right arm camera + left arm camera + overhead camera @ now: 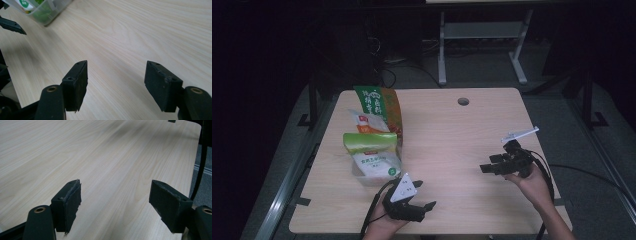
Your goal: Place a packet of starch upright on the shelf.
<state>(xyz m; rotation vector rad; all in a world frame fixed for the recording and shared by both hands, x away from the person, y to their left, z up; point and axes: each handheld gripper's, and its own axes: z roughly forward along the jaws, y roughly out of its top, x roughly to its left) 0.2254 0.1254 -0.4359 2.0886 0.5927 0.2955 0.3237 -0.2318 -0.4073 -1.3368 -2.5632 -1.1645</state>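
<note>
- The left gripper (423, 196) sits low over the near left part of the wooden table (452, 150), held in the person's left hand (384, 222); its grey three-cornered plate faces up.
- In the left gripper view its jaws stand wide apart with bare wood between them, and its pads (72, 202) hold nothing.
- The right gripper (487, 166) hovers over the right side of the table, held by the right hand (534, 185), with its jaws pointing toward the table's middle.
- In the right gripper view the jaws are likewise spread, with nothing between the pads (80, 80).
- A clear plastic container (374, 172) stands on the left side of the table, just beyond the left gripper; its corner appears at the top left of the right gripper view (47, 15).
- Snack bags stand in or behind it: a green-topped white bag (372, 150) in front, a white and orange packet (364, 121) behind it, and a tall green and orange bag (382, 107) at the back.
- The stretch of table between the two grippers lies open.
- A round cable hole (463, 101) is near the far edge.
- Beyond the table, white desk legs (482, 45) stand on a dark floor.
</note>
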